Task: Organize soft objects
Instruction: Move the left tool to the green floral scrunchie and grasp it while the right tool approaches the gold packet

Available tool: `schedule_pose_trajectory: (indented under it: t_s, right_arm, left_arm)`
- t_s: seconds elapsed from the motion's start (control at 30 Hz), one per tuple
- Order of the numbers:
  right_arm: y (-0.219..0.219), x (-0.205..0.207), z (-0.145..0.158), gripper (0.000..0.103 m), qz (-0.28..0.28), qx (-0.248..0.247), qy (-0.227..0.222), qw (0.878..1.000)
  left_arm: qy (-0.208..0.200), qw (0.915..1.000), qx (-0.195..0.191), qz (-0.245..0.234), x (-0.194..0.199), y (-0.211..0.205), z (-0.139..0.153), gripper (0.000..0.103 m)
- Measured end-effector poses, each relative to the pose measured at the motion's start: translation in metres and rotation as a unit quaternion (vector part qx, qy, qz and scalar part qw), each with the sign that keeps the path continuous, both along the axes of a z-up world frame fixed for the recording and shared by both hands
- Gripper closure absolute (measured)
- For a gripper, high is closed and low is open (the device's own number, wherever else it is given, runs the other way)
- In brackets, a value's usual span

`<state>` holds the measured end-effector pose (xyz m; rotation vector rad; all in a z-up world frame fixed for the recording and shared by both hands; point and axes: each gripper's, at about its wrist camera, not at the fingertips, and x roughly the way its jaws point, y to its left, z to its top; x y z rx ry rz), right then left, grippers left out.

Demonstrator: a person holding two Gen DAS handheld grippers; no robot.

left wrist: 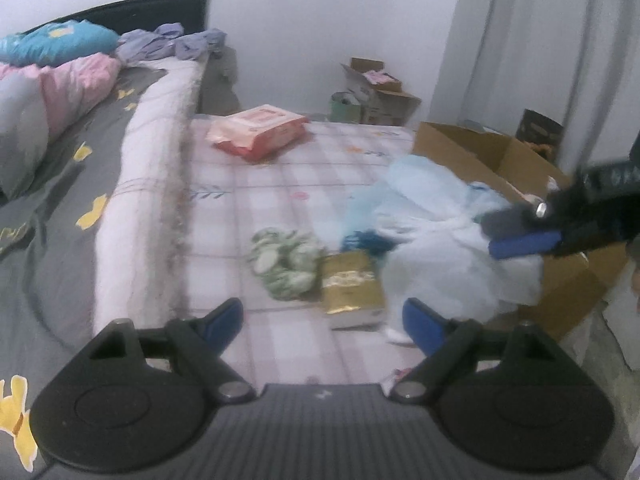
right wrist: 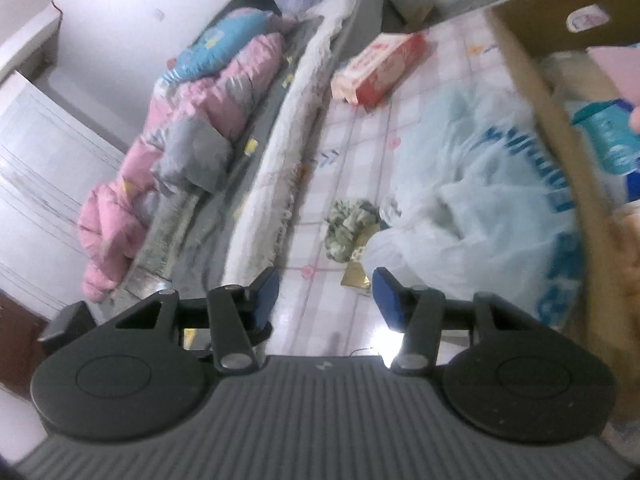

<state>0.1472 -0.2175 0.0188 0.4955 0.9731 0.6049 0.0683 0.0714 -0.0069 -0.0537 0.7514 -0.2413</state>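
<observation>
A crumpled green-and-white cloth [left wrist: 286, 264] [right wrist: 348, 228] lies on the checked pink mat [left wrist: 280, 184], touching a gold box [left wrist: 350, 284] [right wrist: 356, 276]. A pale blue plastic bag [left wrist: 440, 232] [right wrist: 480, 208] slumps to their right against a cardboard box [left wrist: 480, 152] [right wrist: 560, 128]. My left gripper [left wrist: 324, 316] hovers open just short of the cloth and the gold box, nothing between its blue pads. My right gripper [right wrist: 326, 294] is open and empty too, short of the gold box. In the left wrist view the right gripper [left wrist: 516, 232] hangs over the bag.
A red-and-pink soft pack [left wrist: 258, 130] [right wrist: 380, 68] lies at the mat's far end. A raised bed runs along the left with a white rolled edge [left wrist: 148, 184], a pink-and-grey duvet [right wrist: 180, 152] and a blue pillow [left wrist: 60, 42]. More cartons [left wrist: 380, 92] stand by the far wall.
</observation>
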Motion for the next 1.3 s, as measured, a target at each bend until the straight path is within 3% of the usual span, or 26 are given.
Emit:
schedule_pose_trajectory:
  t_s: [0.23,0.37,0.6,0.7,0.77,0.97,1.13,1.23,1.3]
  right_arm:
    - [0.054,0.008,-0.021,0.052,0.029,-0.053,-0.019,0.998]
    - [0.065,0.014,-0.027,0.052,0.035,-0.061,-0.020,0.997]
    - [0.066,0.021,-0.038,0.052,0.034,-0.060,-0.011,0.998]
    - [0.066,0.020,-0.041,0.052,0.035,-0.066,-0.013,0.997]
    - [0.069,0.020,-0.041,0.052,0.036,-0.072,-0.017,0.997]
    - [0.087,0.022,-0.029,0.051,0.064,-0.103,-0.048,0.992]
    - [0.119,0.036,-0.019,0.049,0.114,-0.166,-0.076,0.976]
    - [0.143,0.052,-0.023,0.046,0.163,-0.238,-0.083,0.954]
    - [0.156,0.064,-0.031,0.038,0.196,-0.286,-0.086,0.934]
  left_arm:
    - [0.014,0.9997,-0.014,0.013,0.048,0.017,-0.009,0.023]
    - [0.074,0.9972,-0.012,0.003,0.102,0.012,-0.027,0.023]
    - [0.130,0.9912,0.027,-0.002,0.161,-0.003,-0.068,0.024]
    - [0.124,0.9919,0.024,-0.007,0.161,-0.002,-0.074,0.044]
    - [0.120,0.9924,0.024,-0.008,0.157,0.000,-0.073,0.065]
    - [0.091,0.9928,0.078,-0.001,0.136,0.007,-0.064,0.080]
    - [0.094,0.9925,0.075,0.020,0.128,0.025,-0.061,0.082]
    - [0.100,0.9927,0.061,0.028,0.128,0.035,-0.063,0.082]
    - [0.104,0.9929,0.047,0.033,0.128,0.040,-0.066,0.082]
